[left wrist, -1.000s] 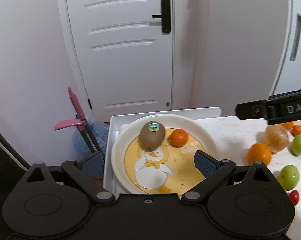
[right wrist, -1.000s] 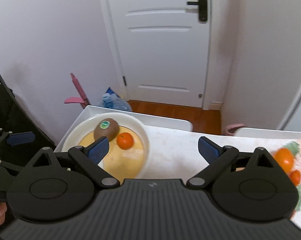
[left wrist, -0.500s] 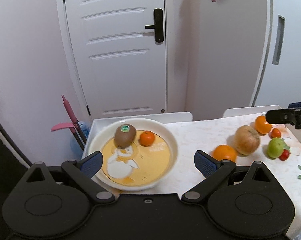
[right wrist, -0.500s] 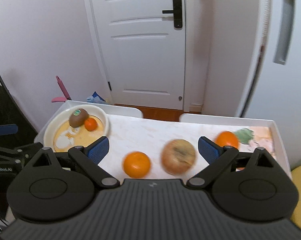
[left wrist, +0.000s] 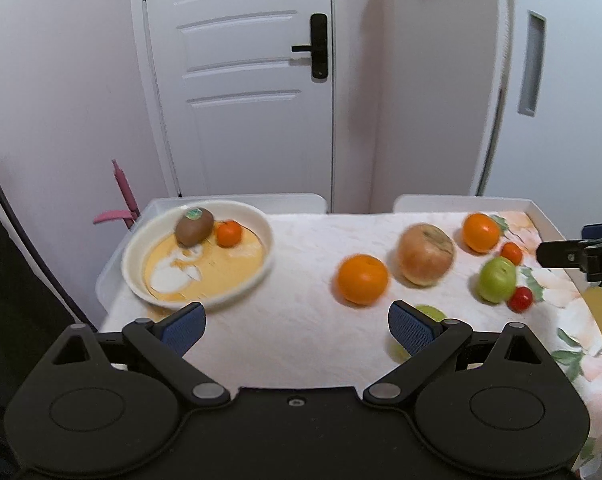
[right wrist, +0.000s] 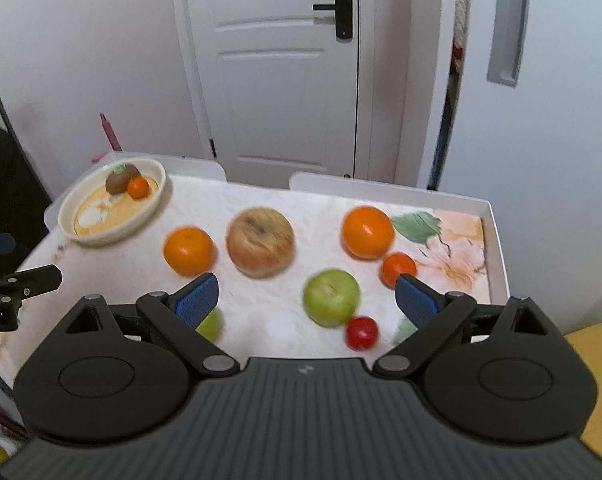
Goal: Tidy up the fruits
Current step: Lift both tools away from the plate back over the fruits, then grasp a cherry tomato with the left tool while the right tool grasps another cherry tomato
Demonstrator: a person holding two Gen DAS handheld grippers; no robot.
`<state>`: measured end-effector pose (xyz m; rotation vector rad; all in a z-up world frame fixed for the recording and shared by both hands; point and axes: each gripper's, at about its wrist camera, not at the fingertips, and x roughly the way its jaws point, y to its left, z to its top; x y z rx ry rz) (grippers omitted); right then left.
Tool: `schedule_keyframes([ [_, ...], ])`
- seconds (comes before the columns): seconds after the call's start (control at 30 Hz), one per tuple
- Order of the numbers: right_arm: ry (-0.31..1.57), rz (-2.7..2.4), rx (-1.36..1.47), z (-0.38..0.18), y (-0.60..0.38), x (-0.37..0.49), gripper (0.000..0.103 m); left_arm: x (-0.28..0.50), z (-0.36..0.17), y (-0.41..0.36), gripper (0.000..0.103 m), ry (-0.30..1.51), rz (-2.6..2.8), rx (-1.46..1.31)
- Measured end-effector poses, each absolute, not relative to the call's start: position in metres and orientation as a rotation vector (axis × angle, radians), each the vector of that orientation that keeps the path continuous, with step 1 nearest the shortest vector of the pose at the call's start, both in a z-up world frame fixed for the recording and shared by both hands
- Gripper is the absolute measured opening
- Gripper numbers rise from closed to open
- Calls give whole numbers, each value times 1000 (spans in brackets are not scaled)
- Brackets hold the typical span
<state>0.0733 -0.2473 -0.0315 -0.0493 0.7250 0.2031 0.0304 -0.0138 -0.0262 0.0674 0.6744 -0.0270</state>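
At far left, a white plate (left wrist: 143,240) near the table's (left wrist: 301,240) corner holds a kiwi (left wrist: 194,227) touching a small mandarin (left wrist: 228,233). The left gripper (left wrist: 297,326) hangs above the cloth, jaws wide and empty. Centre: an orange (right wrist: 189,251) beside a large apple (right wrist: 260,242). A small green fruit (right wrist: 211,326) lies partly hidden behind one blue pad. Right: green apple (right wrist: 331,297) touching a cherry tomato (right wrist: 362,333); second orange (right wrist: 367,232); small tangerine (right wrist: 398,267). The right gripper (right wrist: 307,300) hovers spread wide, empty.
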Motion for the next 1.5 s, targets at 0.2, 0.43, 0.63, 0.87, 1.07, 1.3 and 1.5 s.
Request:
schedule_keyframes([
  [0.2,744,225,-78,-61,-272,74,103,21,-54,-56,100,698,-33,80],
  [0.43,743,241,-115,-89,-285,79,103,25,-91,-92,96,740,-56,77],
  [0.63,767,254,-117,-110,-290,87,95,33,-114,-106,83,761,-51,67],
  [0.87,781,264,-118,-122,-290,93,88,34,-127,-112,63,777,-58,55],
  [1.07,787,270,-118,-127,-289,98,82,36,-131,-117,44,782,-66,57],
  [1.3,790,271,-120,-130,-287,103,75,37,-130,-117,33,779,-70,58],
  [1.5,794,270,-128,-134,-283,108,68,35,-130,-115,33,780,-72,63],
])
